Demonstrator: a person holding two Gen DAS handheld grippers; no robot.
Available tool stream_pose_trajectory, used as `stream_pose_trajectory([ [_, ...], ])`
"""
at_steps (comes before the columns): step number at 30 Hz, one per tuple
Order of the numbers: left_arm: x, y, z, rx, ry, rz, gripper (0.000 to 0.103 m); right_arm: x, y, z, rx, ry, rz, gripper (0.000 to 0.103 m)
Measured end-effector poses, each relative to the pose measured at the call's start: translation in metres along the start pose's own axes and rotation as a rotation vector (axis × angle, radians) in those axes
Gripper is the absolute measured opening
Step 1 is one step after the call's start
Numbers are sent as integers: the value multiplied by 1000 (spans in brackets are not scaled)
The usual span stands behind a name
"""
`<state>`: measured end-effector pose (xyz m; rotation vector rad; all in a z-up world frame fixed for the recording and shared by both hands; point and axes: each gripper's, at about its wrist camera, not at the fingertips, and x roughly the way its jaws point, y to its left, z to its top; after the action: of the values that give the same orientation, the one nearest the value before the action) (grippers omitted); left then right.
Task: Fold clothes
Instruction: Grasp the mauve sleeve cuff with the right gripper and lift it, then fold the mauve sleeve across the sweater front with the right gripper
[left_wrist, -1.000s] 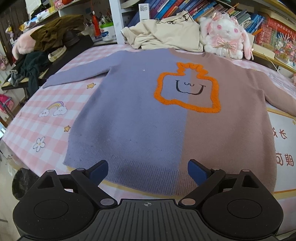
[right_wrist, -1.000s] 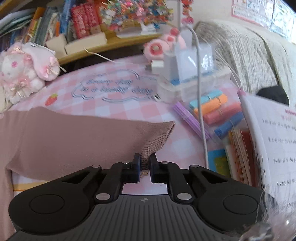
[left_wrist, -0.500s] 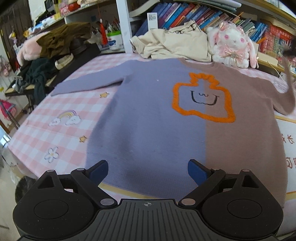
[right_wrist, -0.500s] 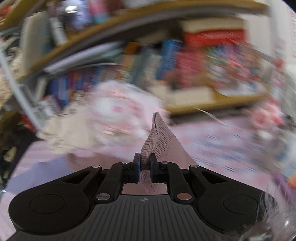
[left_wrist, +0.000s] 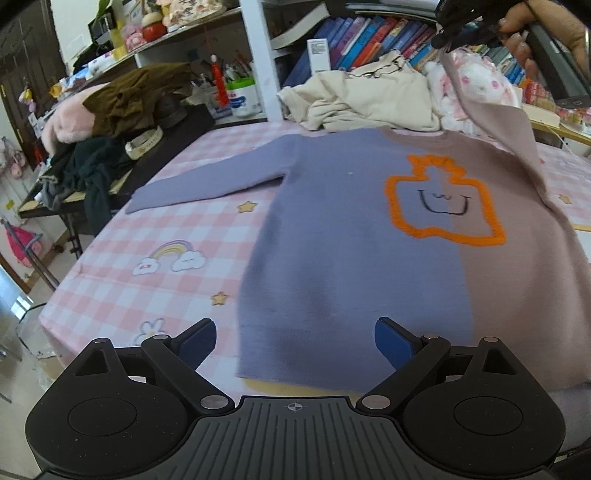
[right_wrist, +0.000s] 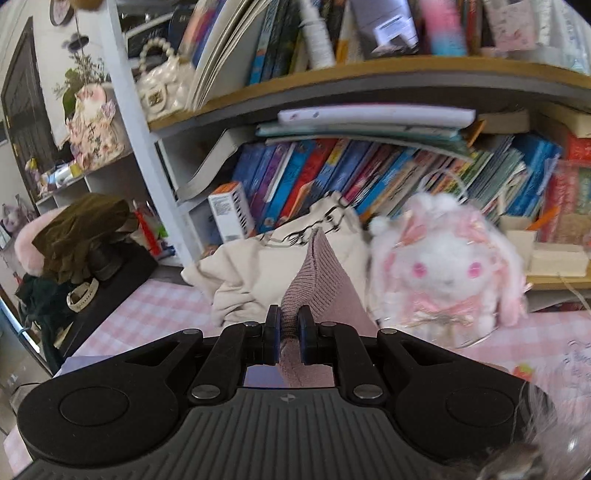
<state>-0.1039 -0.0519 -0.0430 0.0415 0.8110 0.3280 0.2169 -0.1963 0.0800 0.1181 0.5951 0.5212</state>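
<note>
The right tool (right_wrist: 288, 334), clamped on the mauve sleeve cuff (right_wrist: 314, 273), has swung it up off the surface (left_wrist: 155, 221) toward the sweater (left_wrist: 351, 258) lying flat there, starting the sleeve fold, while the left tool (left_wrist: 295, 341) hovers with jaws apart above the hem.

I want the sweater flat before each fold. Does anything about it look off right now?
Only the pink sleeve: it is pulled up off the table, its cuff pinched in the right tongs. The sweater body and purple sleeve lie flat. The left tongs are open, holding nothing.
</note>
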Motion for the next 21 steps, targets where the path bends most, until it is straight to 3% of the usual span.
stream_pose_trajectory([
  [8,3,18,-4,11,12,17,95,23,25,-13,1,45,26,10],
  [16,4,25,-6,32,7,22,95,50,37,-35,-11,177,78,11],
  [20,5,26,-4,32,2,19,95,48,36,-42,-37,205,133,38],
  [21,5,26,-3,32,0,18,95,41,32,-43,-33,196,136,41],
])
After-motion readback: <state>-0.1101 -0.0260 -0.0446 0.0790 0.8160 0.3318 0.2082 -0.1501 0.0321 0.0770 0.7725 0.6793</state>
